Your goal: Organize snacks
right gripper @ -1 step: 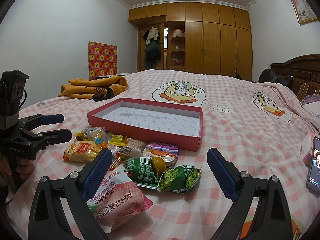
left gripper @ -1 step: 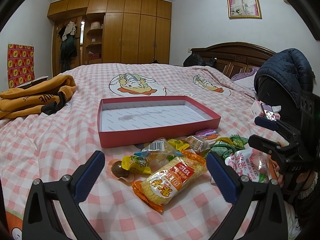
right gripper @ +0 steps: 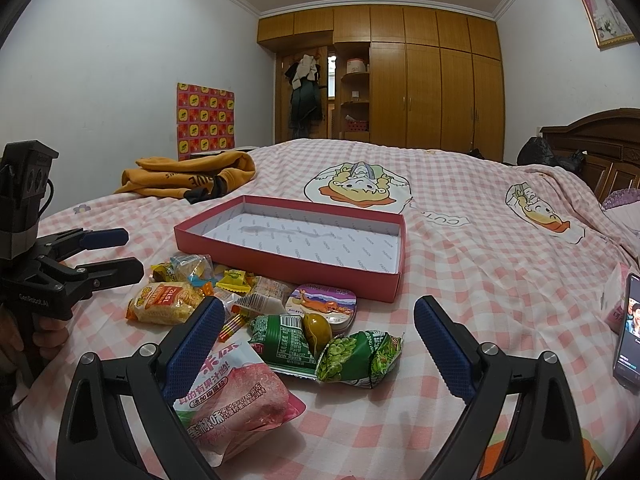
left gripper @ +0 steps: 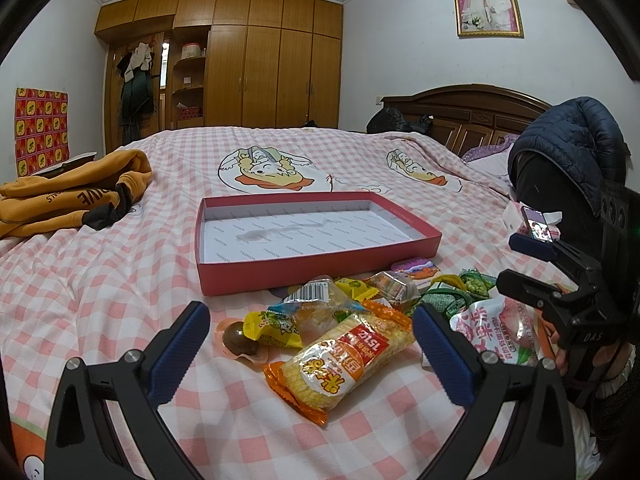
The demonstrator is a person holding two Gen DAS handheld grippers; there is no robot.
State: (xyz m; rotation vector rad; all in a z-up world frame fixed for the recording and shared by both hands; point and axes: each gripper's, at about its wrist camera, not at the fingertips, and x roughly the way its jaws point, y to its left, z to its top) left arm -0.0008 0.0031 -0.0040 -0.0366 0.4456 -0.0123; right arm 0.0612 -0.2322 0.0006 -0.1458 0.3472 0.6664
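Both handheld tools share one build: the left gripper (left gripper: pixel 310 354) and the right gripper (right gripper: pixel 318 346) have matte black open-frame arms, round silver screws at the joints and blue ribbed pads on the fingers (right gripper: pixel 196 340). At 9 o'clock in the right view, "GenRobot.AI" is printed in white on the left tool's black body, with a black cable looping beside it

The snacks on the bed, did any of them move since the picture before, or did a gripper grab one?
Nothing visibly changed. The left gripper and right gripper are both open and hold nothing, the snacks lie in the same pile on the bed, and the red box is still empty.
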